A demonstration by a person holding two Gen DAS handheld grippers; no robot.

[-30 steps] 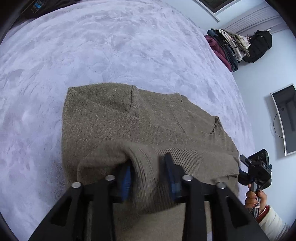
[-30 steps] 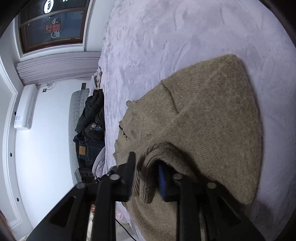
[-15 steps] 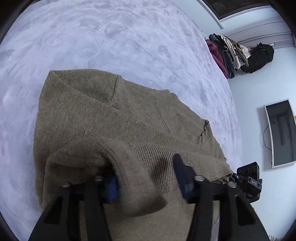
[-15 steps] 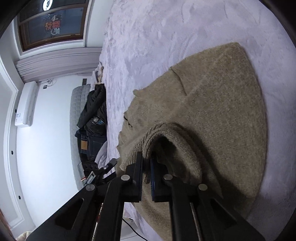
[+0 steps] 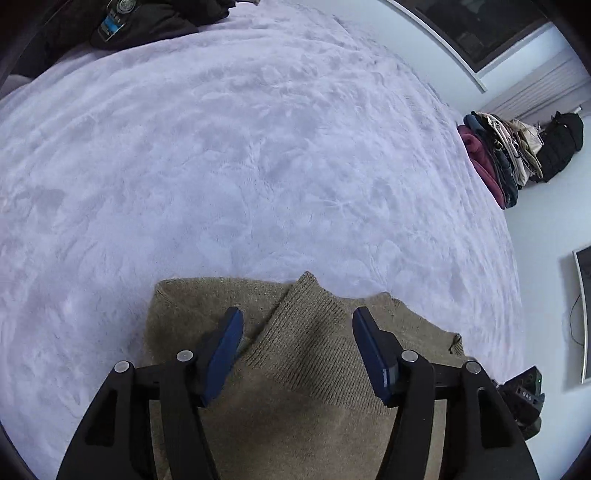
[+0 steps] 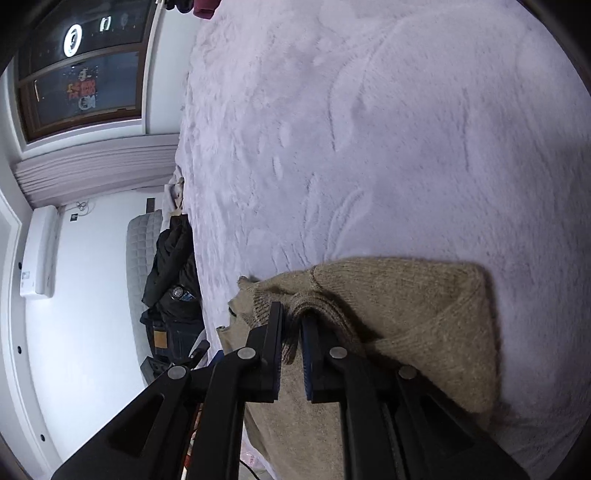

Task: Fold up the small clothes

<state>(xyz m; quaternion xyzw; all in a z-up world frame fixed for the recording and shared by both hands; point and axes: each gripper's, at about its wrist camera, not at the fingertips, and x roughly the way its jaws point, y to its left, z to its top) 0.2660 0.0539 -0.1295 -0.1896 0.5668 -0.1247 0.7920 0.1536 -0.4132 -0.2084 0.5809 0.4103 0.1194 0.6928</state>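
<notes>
A: Left view first. Where's the sweater (image 5: 295,369)?

B: Flat on the lilac bed (image 5: 258,166), near edge, folded over on itself. Left gripper (image 5: 295,332) hangs over the ribbed fold, fingers (image 5: 225,347) wide apart and opening, nothing clamped; knit lies under the gap, pads not pressing it.

A: Anything else in that view?

B: Dark jacket (image 5: 147,22) at the far edge, clothes pile (image 5: 495,155) far right. Other gripper's body peeks in bottom right.

A: Right view?

B: Same sweater (image 6: 406,314) at the bed (image 6: 369,129) edge. Right gripper (image 6: 291,339) has a roll of ribbed hem between its fingers (image 6: 273,343). They're close together but opening. Knit bulges through the gap; looks like the pads still touch it, loosely.

A: How will it handle?

B: Judging by looks: soft thick knit, light, floppy, not slippery, not fragile. It bunches and rolls instead of creasing sharp. Fuzzy bed cover probably drags on it.

A: Where to grab?

B: Ribbed hem or folded corners, one each side. Pinch both layers, lift evenly, or the middle sags.
</notes>
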